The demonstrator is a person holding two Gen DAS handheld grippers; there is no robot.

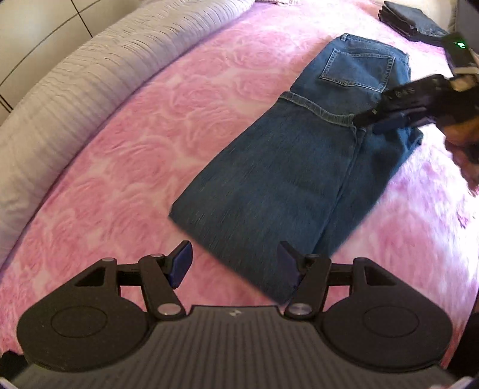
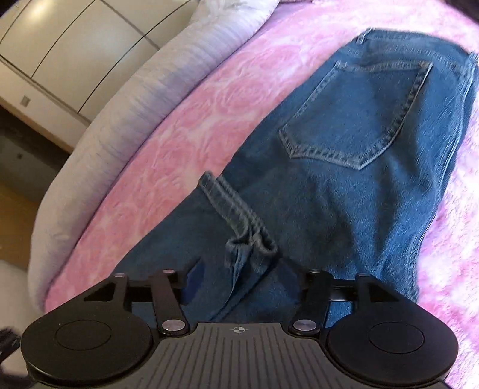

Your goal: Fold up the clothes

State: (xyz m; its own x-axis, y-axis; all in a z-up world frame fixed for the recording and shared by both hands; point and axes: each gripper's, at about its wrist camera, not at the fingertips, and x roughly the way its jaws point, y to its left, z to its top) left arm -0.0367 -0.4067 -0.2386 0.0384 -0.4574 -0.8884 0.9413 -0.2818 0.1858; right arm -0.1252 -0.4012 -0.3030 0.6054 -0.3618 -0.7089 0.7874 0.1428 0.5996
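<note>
Both hand-held grippers, my left [image 1: 235, 263] and right [image 2: 250, 279], stand wide, holding nothing. Folded blue denim jeans [image 1: 296, 167] lie at twelve o'clock on the pink rose-patterned bed [image 1: 125, 143]; I'd pinch the folded edge squarely.

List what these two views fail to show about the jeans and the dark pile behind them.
- Jeans: near fold edge hidden behind left tongs, left wrist view.
- Hem: motion-blurred; jeans below it hidden by right tongs, right wrist view.
- Dark folded pile: cut by top edge, garment type unclear.
</note>
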